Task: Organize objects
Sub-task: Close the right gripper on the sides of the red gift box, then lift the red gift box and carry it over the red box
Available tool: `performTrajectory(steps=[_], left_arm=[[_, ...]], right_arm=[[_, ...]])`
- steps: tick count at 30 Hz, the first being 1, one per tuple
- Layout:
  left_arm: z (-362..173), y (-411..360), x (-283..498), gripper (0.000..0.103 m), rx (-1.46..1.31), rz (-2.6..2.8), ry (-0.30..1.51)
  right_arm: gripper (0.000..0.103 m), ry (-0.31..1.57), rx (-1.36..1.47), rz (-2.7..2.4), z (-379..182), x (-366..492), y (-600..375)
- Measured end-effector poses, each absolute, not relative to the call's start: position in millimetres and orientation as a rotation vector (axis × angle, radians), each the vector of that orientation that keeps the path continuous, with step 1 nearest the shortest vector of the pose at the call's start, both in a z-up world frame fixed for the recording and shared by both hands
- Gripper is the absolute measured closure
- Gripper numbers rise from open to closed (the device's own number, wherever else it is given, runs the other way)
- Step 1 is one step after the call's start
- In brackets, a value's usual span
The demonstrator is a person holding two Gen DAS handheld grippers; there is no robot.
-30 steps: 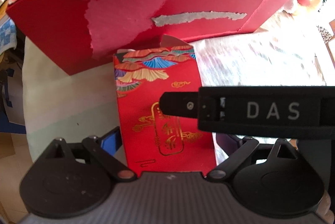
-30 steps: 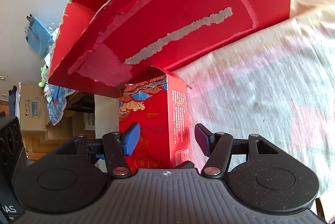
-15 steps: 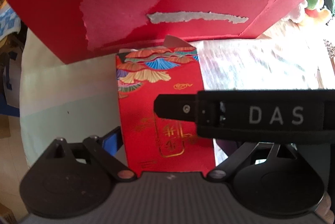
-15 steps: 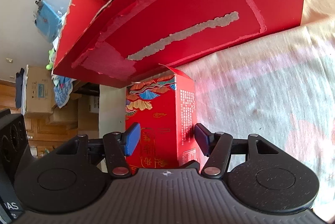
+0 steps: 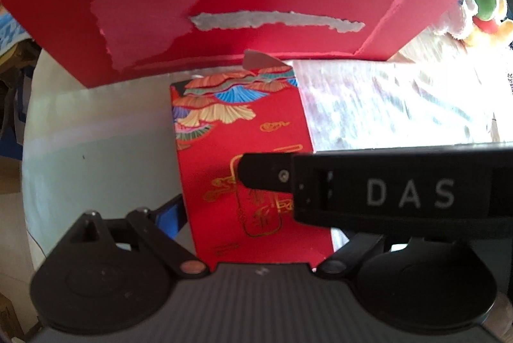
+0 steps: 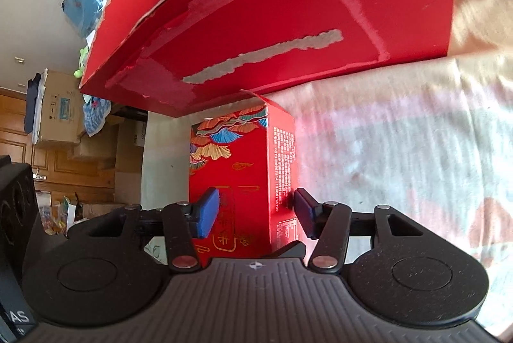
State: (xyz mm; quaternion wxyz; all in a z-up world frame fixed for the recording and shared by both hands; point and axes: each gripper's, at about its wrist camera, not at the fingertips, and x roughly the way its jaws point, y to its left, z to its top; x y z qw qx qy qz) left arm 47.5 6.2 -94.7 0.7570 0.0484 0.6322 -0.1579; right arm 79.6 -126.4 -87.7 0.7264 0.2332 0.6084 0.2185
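In the left wrist view the right gripper's black bar [image 5: 378,189] hid the left gripper's right finger; the small red box's [image 5: 243,169] gold lettering was perhaps too blurred to read.

Pale cloth-covered surface [image 6: 400,157] — big torn red box [image 5: 243,9] on it.

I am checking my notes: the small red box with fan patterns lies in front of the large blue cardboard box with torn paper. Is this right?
Not quite. The large cardboard box with torn paper is red, not blue, as the left wrist view shows. The small red box with fan patterns does lie in front of it.
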Motion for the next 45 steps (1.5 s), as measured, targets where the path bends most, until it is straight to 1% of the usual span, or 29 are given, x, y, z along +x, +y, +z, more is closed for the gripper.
performTrajectory(steps=[6, 17, 27, 32, 40, 45], left_arm=[[-93, -4, 44, 0.015, 0.093, -0.336, 1.391], [-90, -52, 36, 0.015, 0.148, -0.387, 1.397], [-73, -107, 22, 0.015, 0.242, -0.534, 1.367], [-51, -133, 13, 0.016, 0.288, -0.632, 1.303], [2, -158, -5, 0.016, 0.342, -0.733, 1.153], [35, -159, 12, 0.016, 0.313, -0.736, 1.058]], right_arm=[[0.049, 1.361, 0.502, 0.503, -87, 81, -139], [0.049, 1.36, 0.472, 0.504, -79, 77, -179], [0.049, 1.336, 0.497, 0.437, -63, 65, -235], [0.05, 1.269, 0.534, 0.379, -42, 52, -265], [0.05, 1.109, 0.561, 0.325, 0, 36, -298], [0.05, 0.987, 0.505, 0.337, 35, 40, -296]])
